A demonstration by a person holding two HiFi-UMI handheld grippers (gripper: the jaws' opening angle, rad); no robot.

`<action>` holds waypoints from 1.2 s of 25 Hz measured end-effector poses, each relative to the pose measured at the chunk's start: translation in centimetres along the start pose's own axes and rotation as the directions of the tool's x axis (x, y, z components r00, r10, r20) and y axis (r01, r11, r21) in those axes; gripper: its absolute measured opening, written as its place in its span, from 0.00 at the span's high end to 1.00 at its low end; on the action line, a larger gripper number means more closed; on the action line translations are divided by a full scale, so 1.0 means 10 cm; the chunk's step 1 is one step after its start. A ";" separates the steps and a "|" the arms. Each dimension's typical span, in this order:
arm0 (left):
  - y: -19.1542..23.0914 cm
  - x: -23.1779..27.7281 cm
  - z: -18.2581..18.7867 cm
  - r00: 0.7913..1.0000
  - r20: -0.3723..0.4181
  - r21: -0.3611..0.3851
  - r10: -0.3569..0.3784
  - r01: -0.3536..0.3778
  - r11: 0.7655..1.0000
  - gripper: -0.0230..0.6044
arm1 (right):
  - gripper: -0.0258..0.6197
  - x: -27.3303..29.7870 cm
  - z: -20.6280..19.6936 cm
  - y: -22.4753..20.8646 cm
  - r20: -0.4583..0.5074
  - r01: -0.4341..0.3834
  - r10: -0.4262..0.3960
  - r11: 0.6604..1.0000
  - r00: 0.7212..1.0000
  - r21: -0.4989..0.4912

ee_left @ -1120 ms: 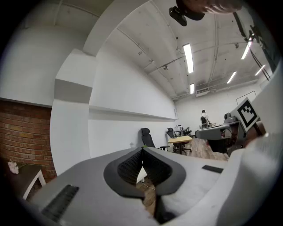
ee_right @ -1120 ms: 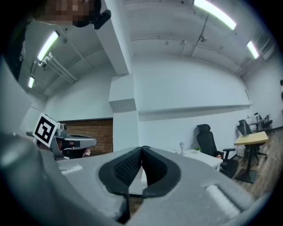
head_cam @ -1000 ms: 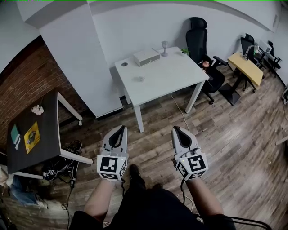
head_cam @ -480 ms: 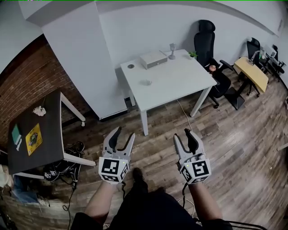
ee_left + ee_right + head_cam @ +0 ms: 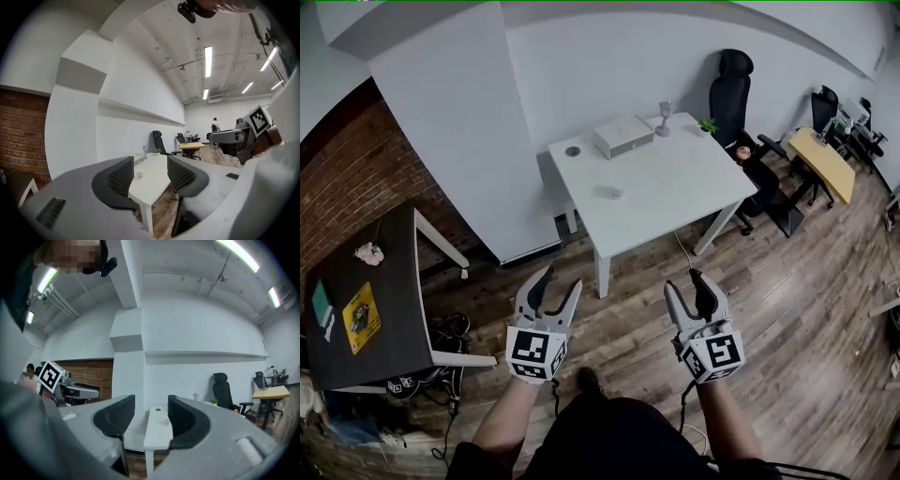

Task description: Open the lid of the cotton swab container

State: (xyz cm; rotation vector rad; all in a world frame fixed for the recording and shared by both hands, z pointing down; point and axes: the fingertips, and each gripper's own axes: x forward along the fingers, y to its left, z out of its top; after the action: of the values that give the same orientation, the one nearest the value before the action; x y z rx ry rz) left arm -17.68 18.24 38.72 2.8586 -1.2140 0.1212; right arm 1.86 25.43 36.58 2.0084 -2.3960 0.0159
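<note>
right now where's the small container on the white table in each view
head view: the small container sits about mid-top on the white table, upper centre of the picture.
left gripper view: small container lower centre, far off on the table top.
right gripper view: small container lower centre, far off on the table top.
shared landmark: the black office chair at the table's far end.

white table (image 5: 675,183), red brick wall (image 5: 347,178)
</note>
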 end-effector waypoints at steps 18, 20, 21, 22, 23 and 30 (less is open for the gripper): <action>0.99 0.72 -0.33 0.999 -0.016 -0.072 -0.042 0.041 0.997 0.61 | 0.64 1.19 -0.19 -0.03 -0.058 0.014 -0.015 1.000 0.998 -0.011; 1.02 0.82 -0.33 0.999 -0.019 -0.062 -0.030 0.029 0.998 0.61 | 0.64 1.31 -0.26 -0.12 -0.064 0.002 -0.002 1.000 0.998 -0.002; 1.04 0.87 -0.33 1.000 -0.021 -0.056 -0.022 0.021 0.998 0.61 | 0.64 1.38 -0.29 -0.18 -0.065 -0.005 0.005 1.000 0.998 0.001; 1.07 0.92 -0.32 1.000 -0.023 -0.049 -0.011 0.010 0.999 0.61 | 0.64 1.46 -0.31 -0.23 -0.063 -0.015 0.015 1.000 0.998 0.002; 1.09 0.98 -0.31 1.000 -0.026 -0.042 0.001 -0.002 0.999 0.61 | 0.64 1.54 -0.32 -0.29 -0.060 -0.026 0.026 1.000 0.998 0.003; 1.08 1.57 -0.15 0.995 -0.055 -0.004 0.084 -0.084 0.996 0.61 | 0.64 2.18 -0.29 -0.85 -0.038 -0.126 0.127 0.992 0.991 0.031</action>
State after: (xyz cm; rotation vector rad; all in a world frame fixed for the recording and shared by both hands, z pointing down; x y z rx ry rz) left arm -14.67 -0.37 41.53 2.7796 -1.3216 0.1963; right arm 6.41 2.56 39.83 1.8454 -2.5078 0.0903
